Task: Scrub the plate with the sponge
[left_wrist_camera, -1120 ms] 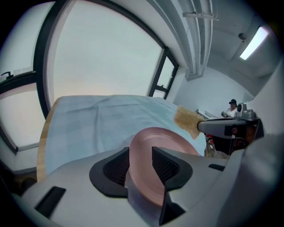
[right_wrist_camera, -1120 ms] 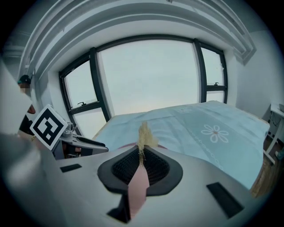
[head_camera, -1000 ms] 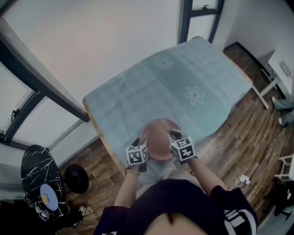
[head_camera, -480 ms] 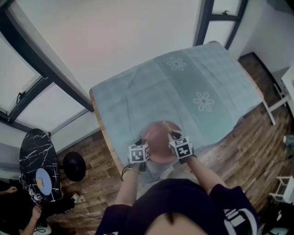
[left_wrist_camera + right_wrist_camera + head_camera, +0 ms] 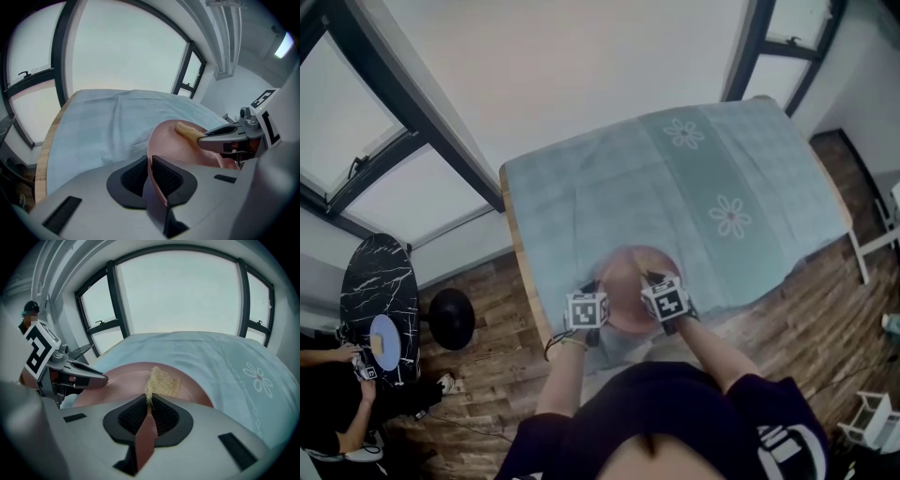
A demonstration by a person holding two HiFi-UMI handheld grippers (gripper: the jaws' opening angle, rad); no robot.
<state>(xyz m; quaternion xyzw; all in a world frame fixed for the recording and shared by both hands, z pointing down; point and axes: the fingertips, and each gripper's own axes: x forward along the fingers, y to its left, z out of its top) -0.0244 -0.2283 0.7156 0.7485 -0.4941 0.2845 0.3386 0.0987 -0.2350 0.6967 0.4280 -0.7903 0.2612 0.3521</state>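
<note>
Plate [image 5: 176,143] sits at the bench [image 5: 581,197] edge, rim nipped as left claw [image 5: 149,172] closes; right claw [image 5: 149,409] pinches sponge [image 5: 163,382] on it. Thin rim grip, so hard scrubbing could twist plate loose.

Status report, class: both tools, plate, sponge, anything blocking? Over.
Left tool just closing, pinching plate rim. Right tool shut on sponge, over plate's face. Nothing in the way.

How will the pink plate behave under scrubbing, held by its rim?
The plate keeps its shape, so it is probably stiff. The left claw, its jaws just closing on the rim, pinches one edge only, so the plate may pivot or slip when the sponge in the right claw presses.
</note>
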